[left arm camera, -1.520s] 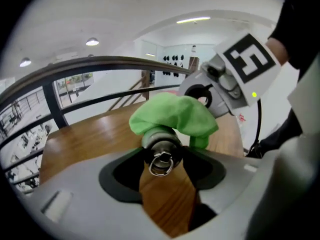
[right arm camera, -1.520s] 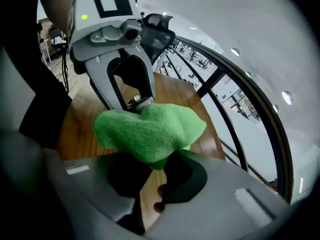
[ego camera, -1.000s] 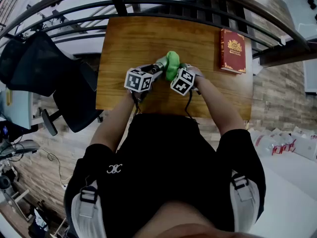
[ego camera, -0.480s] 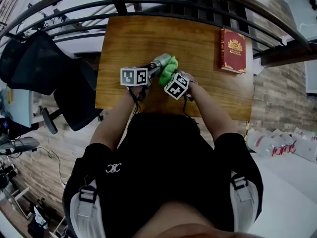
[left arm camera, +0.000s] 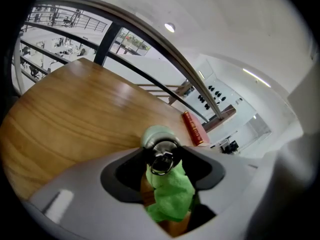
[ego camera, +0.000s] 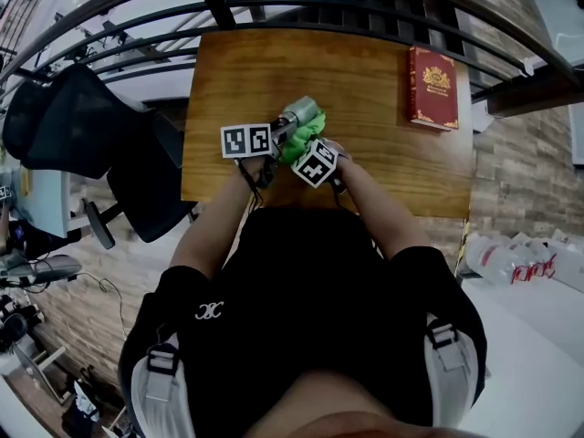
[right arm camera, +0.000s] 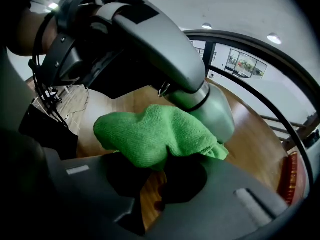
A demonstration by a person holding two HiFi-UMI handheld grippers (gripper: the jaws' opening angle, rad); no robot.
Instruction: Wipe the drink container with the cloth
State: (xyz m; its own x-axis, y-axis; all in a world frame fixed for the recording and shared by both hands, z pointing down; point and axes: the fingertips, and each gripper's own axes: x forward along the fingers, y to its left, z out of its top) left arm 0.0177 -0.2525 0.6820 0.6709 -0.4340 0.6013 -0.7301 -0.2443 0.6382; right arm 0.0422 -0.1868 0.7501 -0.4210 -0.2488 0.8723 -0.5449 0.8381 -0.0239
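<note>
We had a wooden table (ego camera: 365, 89) before us, with a dark metal railing (ego camera: 319, 7) curving past its far edge. A black chair (ego camera: 64, 126) stood off the table's left side. A red book (ego camera: 432, 88) with a gold emblem lay flat at the table's far right corner, well apart from everything else.

We held both grippers close together over the near middle of the table. The left gripper (ego camera: 278, 133) reached in from the left, its marker cube facing up. Its jaws were clamped on the capped end of the drink container (ego camera: 299, 112). In the left gripper view the container's (left arm camera: 157, 135) metal ring sat right between the jaws of the left gripper (left arm camera: 160, 156). The container was a pale green-grey cylinder with a dark band near the cap. It was lifted off the table, lying tilted, with its body pointing away to the far right.

The right gripper (ego camera: 306, 151) came in from the near right, its cube just beside the left one. Its jaws were pinching the green cloth (ego camera: 304, 140). In the right gripper view the bunched cloth (right arm camera: 155, 134) rose above the jaws of the right gripper (right arm camera: 165, 169) and pressed against the near side of the container (right arm camera: 212, 111), just past the left gripper's jaw. In the left gripper view the cloth (left arm camera: 170, 194) hung under the container.
</note>
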